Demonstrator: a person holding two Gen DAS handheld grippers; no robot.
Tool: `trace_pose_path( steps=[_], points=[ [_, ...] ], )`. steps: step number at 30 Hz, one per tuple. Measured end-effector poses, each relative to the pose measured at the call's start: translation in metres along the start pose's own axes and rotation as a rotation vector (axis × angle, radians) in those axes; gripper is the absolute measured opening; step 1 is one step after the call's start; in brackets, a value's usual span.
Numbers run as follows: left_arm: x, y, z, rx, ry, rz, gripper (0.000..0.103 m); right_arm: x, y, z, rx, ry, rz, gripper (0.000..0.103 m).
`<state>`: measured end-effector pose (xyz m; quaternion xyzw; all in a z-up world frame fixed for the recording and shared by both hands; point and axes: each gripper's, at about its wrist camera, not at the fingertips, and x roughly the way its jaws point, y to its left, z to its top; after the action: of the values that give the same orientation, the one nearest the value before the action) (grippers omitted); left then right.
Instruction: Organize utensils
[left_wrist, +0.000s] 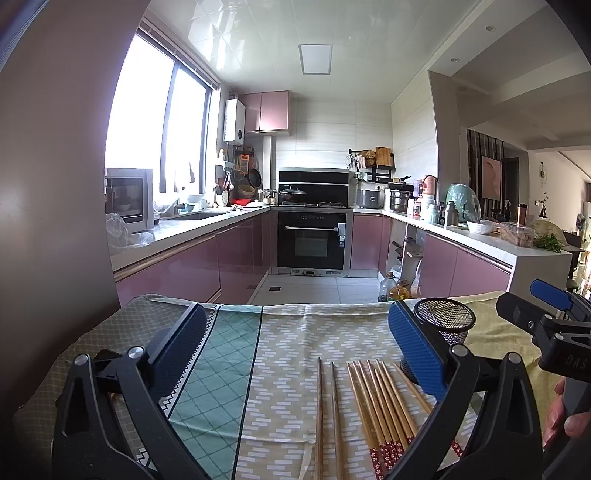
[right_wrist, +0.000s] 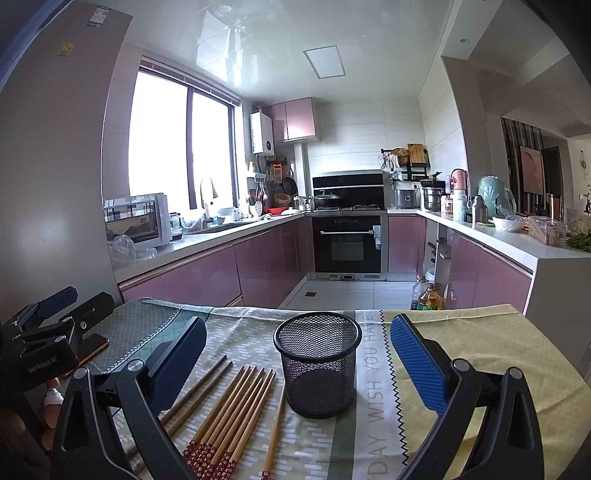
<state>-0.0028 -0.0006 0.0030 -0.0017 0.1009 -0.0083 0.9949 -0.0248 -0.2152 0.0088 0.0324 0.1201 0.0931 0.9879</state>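
The chopsticks (right_wrist: 229, 417) are laid flat on the tablecloth (right_wrist: 480, 354), just left of the empty mesh holder (right_wrist: 317, 365); light, stiff and slippery, they are best gripped mid-shaft; the left gripper (left_wrist: 295, 354) and right gripper (right_wrist: 299, 362) are spread wide, nothing held.

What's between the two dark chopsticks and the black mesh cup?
In the right wrist view, a bunch of lighter chopsticks with red ends lies between the two dark chopsticks and the mesh cup.

table (right_wrist: 517, 354) under patterned cloth (right_wrist: 251, 332); on it: chopsticks (right_wrist: 229, 413), upright mesh cup (right_wrist: 317, 365).
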Motion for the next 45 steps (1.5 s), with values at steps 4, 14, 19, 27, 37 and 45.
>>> trace_pose_path(
  steps=[4, 14, 19, 27, 37, 45],
  points=[
    [0.0, 0.0, 0.001, -0.001, 0.0, -0.002, 0.097, 0.0, -0.001, 0.0, 0.001, 0.002, -0.001, 0.097],
    [0.0, -0.003, -0.001, -0.001, 0.0, -0.006, 0.097, -0.001, -0.003, 0.001, 0.002, 0.0, 0.0, 0.097],
    [0.0, -0.003, -0.001, -0.002, 0.001, -0.007, 0.097, 0.0, -0.002, 0.001, -0.001, 0.005, -0.001, 0.097],
    [0.002, -0.005, -0.005, -0.001, 0.011, -0.011, 0.097, 0.003, -0.003, 0.0, 0.004, 0.013, 0.007, 0.097],
    [0.003, -0.002, -0.007, 0.0, 0.021, -0.011, 0.097, 0.008, -0.004, 0.0, 0.005, 0.023, 0.014, 0.097],
    [0.012, 0.003, -0.011, 0.01, 0.063, -0.027, 0.097, 0.016, -0.01, -0.005, 0.005, 0.072, 0.017, 0.097]
  ],
)
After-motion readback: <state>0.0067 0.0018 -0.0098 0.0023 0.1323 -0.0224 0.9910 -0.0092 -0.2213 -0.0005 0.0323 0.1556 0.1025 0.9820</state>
